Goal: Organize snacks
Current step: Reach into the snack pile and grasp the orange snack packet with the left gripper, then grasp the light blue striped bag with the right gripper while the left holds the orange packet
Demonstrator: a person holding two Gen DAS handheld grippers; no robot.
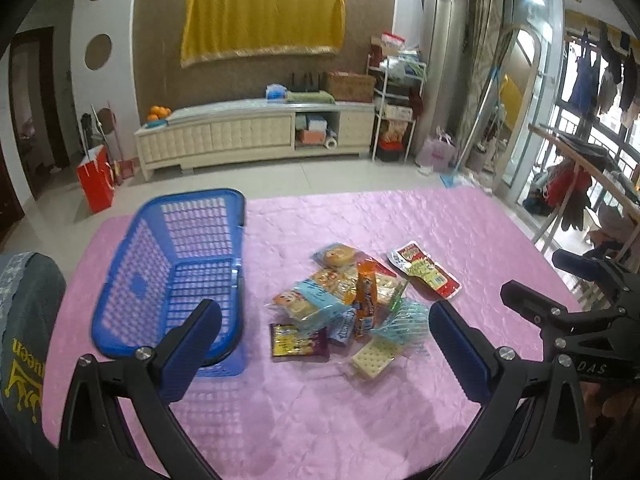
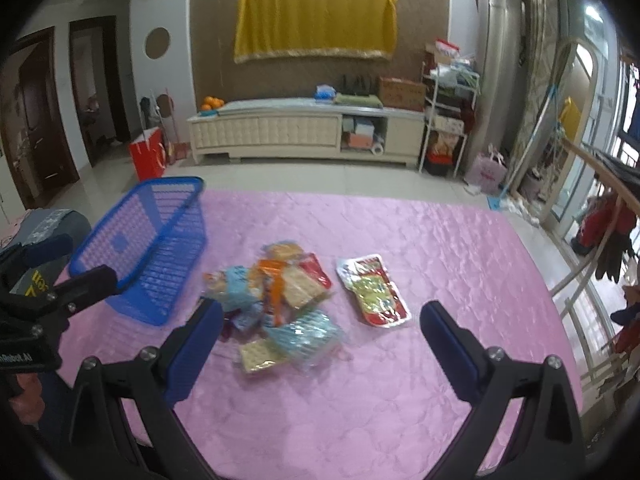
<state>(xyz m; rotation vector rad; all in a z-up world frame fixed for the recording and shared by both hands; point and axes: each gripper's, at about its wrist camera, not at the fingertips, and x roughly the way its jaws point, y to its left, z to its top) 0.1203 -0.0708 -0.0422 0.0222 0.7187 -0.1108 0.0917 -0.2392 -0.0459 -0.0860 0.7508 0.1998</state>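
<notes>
Covering nearly the whole lower view is a table [image 1: 460,232] under a pink quilted cloth, and everything for the task sits on it. Largest on it is the blue lattice basket [image 1: 176,264], toward the left edge and reaching back to the far edge; it holds nothing yet and looks light enough to slide if nudged. Just right of it, about mid-table, lies the snack pile [image 1: 340,304]: small crinkly packets overlapping one another, among them a pale blue wrapper, an orange stick pack [image 1: 366,300] and a purple sachet [image 1: 298,340]. Beside the pile toward the right edge, a little apart, lies a flat red-and-yellow pouch [image 2: 374,290], and at the pile's near side a clear-wrapped wafer [image 1: 374,356]. These all look light, soft and slippery in film; the wafer and other biscuits could crack if squeezed, so a pinch at a sealed edge or across the narrow width seems safest, starting with a piece lying free. The left gripper [image 1: 326,354] hovers over the near side with jaws spread wide and nothing between them, its left finger in front of the basket's near corner. The right gripper [image 2: 320,346] is likewise spread and unloaded, facing the pile and pouch.
</notes>
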